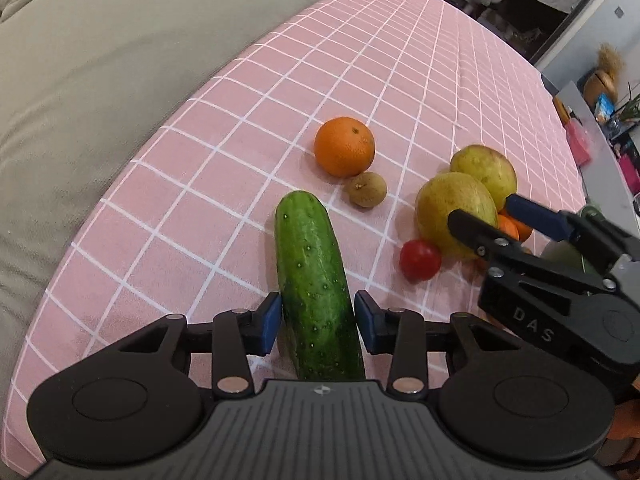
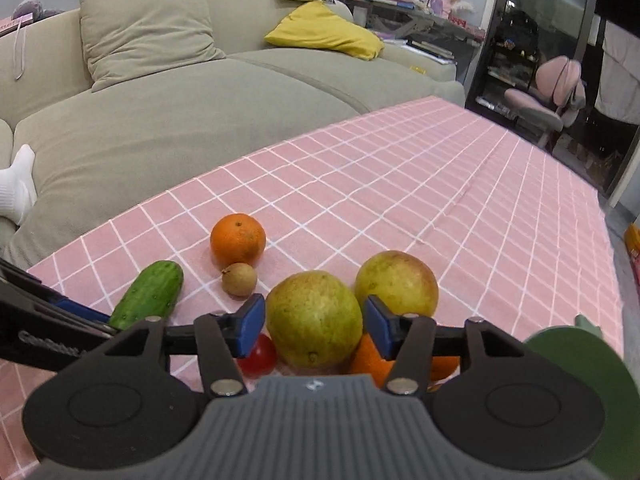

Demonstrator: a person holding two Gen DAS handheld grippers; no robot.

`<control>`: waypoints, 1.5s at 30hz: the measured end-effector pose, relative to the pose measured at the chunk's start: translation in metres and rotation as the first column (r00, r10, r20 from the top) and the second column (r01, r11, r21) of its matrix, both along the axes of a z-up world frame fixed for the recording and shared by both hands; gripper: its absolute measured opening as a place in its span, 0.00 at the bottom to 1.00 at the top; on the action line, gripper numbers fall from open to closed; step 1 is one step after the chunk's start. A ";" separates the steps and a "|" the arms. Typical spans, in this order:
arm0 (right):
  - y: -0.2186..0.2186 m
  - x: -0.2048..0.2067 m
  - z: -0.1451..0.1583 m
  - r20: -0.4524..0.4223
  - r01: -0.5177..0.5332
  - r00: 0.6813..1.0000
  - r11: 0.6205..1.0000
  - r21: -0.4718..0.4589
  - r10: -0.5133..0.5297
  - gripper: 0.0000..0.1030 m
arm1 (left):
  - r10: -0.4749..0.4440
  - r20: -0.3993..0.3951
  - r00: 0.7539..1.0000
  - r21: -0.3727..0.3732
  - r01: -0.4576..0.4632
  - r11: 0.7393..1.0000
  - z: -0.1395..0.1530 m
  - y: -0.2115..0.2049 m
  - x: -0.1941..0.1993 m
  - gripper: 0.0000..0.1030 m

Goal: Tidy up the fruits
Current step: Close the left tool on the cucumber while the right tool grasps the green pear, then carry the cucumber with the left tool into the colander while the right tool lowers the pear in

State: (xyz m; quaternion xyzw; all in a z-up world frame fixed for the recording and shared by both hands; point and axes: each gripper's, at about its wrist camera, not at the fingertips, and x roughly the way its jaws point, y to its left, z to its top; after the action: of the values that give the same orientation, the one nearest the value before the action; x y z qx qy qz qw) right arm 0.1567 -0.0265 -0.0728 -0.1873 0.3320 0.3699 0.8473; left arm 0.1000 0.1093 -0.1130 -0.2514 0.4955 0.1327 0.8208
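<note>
In the left wrist view, a cucumber (image 1: 314, 288) is being straddled by the left gripper (image 1: 316, 320). Its blue pads (image 1: 269, 322) are lying right against the cucumber's two sides, so it appears to be pinched, though firm pressing cannot be told for certain. The cucumber is lying lengthwise on the pink checked tablecloth (image 1: 360, 60), pointing away from the camera. Beyond it an orange (image 1: 344, 146) is sitting with a small brown fruit (image 1: 368, 189) touching its near side. To the right, two yellow-green fruits (image 1: 456, 212) are being seen close together, a red tomato (image 1: 420, 260) just beside the nearer one. The right gripper (image 1: 486, 216) is reaching in from the right with its fingers spread either side of that nearer fruit.

In the right wrist view, the right gripper (image 2: 314, 328) is being held spread around the nearer yellow-green fruit (image 2: 314, 320); a narrow gap is showing at each pad, so nothing is being pinched. The second yellow-green fruit (image 2: 396, 282) is sitting just behind and to the right. The tomato (image 2: 260, 354) is lying below the left pad, and a second orange (image 2: 370, 360) is partly hidden under the right one. A green object (image 2: 580, 380) is showing at the right edge. The cucumber (image 2: 148, 296) is lying at the left, its near end hidden by the left gripper (image 2: 60, 320). A grey sofa (image 2: 160, 120) is standing behind the table.
</note>
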 end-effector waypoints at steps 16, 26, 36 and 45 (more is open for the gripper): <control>0.015 0.013 -0.019 -0.046 0.024 0.999 0.999 -0.026 -0.025 0.61 | 0.039 -0.021 0.999 -0.003 -0.039 0.999 -0.005 0.003 0.001 0.43; 0.009 0.005 -0.006 -0.026 0.038 0.999 0.999 0.007 -0.037 0.60 | 0.041 0.005 0.999 -0.017 -0.041 0.999 0.002 0.003 -0.003 0.42; -0.020 -0.017 0.029 -0.037 0.067 0.997 0.994 0.090 -0.064 0.60 | 0.027 0.084 0.996 -0.031 -0.024 0.999 0.030 -0.004 -0.007 0.41; -0.083 -0.031 0.071 -0.048 0.166 0.986 0.973 0.163 -0.160 0.60 | -0.091 0.199 0.976 -0.060 0.105 0.993 0.074 -0.043 0.008 0.41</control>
State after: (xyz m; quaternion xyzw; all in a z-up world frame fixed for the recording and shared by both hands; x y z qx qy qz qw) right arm 0.1254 -0.1099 -0.0013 -0.0817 0.3289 0.3286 0.8816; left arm 0.1082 0.0664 -0.0392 -0.2672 0.4286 0.0493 0.8617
